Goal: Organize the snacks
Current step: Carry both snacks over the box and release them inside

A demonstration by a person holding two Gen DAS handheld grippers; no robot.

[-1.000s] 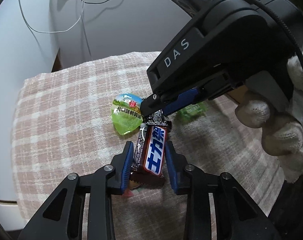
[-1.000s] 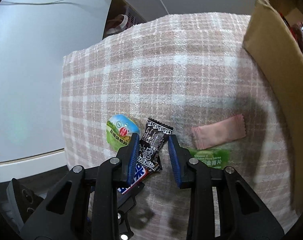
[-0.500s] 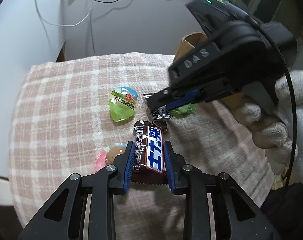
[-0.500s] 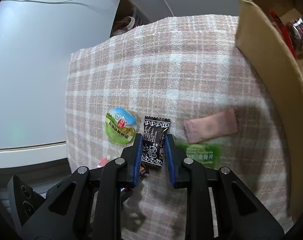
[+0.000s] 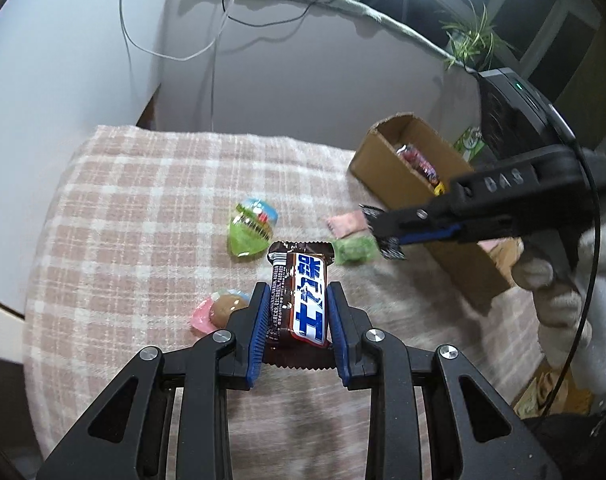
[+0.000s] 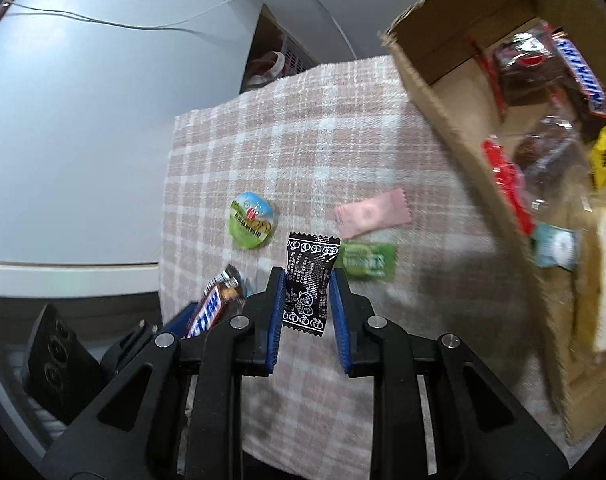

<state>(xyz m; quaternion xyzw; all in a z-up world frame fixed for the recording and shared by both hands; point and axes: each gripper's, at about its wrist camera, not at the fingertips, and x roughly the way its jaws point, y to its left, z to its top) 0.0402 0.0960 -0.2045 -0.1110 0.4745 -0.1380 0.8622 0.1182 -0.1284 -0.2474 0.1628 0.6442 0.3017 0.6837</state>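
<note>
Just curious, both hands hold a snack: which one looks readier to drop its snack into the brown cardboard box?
Probably the right. The right gripper, shut on the small black printed sachet, is beside the brown cardboard box. The left gripper, clamping the brown chocolate bar, is farther off.

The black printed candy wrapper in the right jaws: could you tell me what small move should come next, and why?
Probably carry the black printed candy wrapper, clamped in the right gripper, rightward over the open brown cardboard box and release; other snacks already lie inside.
</note>
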